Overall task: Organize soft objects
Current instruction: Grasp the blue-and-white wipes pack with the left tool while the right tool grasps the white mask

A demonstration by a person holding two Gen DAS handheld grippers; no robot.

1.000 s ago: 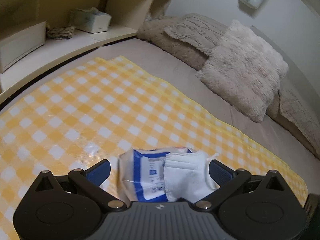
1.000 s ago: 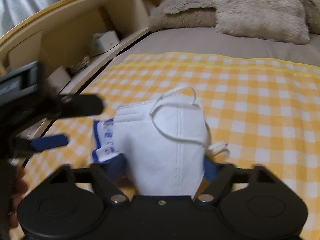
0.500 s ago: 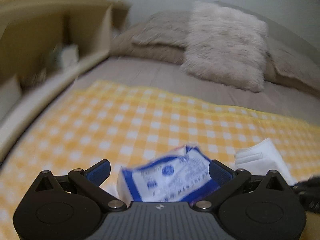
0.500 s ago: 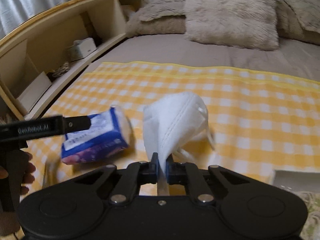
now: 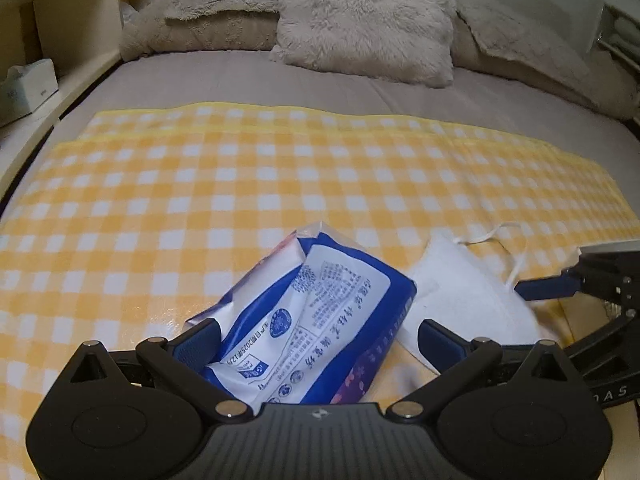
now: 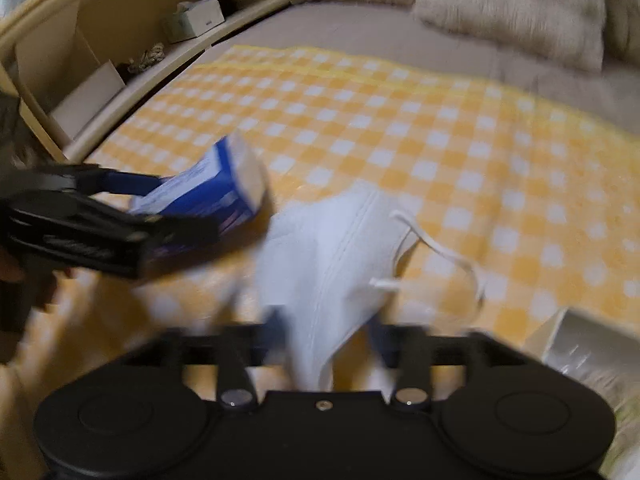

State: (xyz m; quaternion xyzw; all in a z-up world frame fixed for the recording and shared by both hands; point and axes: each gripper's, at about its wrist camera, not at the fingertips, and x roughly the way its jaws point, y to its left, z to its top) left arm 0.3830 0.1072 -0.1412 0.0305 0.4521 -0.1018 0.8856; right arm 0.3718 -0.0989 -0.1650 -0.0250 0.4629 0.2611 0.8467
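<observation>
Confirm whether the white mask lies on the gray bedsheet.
No, the white mask lies on the yellow checkered cloth, beside the blue tissue pack.

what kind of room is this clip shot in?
Most likely a bedroom. The work surface is a bed covered by a yellow checked cloth, with a fluffy pillow at its head and a shelf running alongside that holds a tissue box.
</observation>
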